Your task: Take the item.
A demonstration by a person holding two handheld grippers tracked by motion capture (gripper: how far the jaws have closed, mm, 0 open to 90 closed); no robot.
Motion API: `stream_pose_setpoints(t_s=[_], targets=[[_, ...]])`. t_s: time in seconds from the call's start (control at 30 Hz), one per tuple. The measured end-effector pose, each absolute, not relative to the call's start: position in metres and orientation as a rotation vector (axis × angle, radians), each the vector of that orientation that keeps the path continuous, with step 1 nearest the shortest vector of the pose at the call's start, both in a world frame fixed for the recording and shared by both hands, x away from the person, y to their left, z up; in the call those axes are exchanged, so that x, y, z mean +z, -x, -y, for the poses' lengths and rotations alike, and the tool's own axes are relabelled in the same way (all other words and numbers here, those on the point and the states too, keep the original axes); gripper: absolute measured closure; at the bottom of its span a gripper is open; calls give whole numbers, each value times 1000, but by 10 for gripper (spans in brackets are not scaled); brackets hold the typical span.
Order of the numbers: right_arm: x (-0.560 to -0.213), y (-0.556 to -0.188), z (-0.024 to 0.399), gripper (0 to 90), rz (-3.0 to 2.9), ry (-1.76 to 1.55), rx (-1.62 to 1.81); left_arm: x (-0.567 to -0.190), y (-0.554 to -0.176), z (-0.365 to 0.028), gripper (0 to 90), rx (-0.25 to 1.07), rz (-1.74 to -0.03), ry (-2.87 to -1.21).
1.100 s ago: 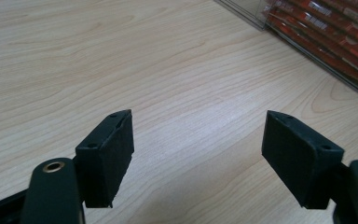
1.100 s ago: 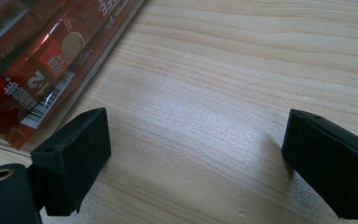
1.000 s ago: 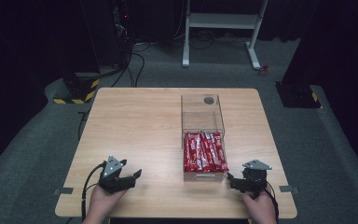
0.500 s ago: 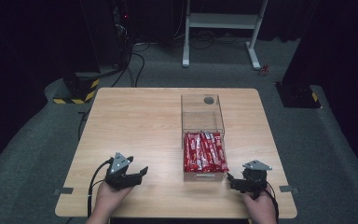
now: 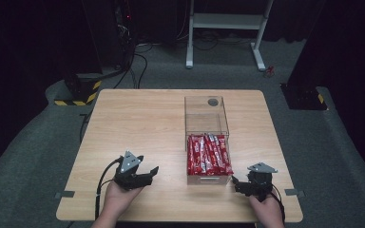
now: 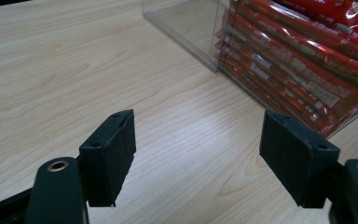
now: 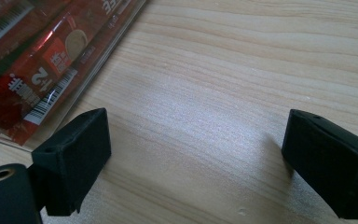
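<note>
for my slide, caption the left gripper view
Open left claw above the wooden table, facing a clear box of red snack packets.

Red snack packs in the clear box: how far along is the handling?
Done: nothing visibly; the red snack packs all lie in the clear box. In hand: nothing; the left gripper and right gripper are open, flanking the box. Left: grasping any pack.

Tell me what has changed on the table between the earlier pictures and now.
The left gripper moved to the right, toward the clear box of red snack packets, jaws open and holding nothing. The right gripper stayed beside the box's near right corner, open and empty. Box and packets did not move.
</note>
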State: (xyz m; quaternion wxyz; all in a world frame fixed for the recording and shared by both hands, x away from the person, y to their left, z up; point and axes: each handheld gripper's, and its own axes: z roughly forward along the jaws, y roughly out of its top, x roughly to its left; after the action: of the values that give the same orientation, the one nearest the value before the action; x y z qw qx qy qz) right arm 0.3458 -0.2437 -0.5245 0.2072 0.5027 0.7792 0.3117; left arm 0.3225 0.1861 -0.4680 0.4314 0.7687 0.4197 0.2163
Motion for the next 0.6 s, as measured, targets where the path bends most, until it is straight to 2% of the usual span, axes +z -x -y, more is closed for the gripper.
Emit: stream_pose_setpoints(t_s=[0.3, 0.6], targets=[[-523, -350, 250, 89, -2163, -1415, 851, -460, -322, -171, 264, 538, -994, -1949], [-525, -352, 253, 80, -2152, -1413, 862, -451, -321, -163, 270, 528, -973, -1914]])
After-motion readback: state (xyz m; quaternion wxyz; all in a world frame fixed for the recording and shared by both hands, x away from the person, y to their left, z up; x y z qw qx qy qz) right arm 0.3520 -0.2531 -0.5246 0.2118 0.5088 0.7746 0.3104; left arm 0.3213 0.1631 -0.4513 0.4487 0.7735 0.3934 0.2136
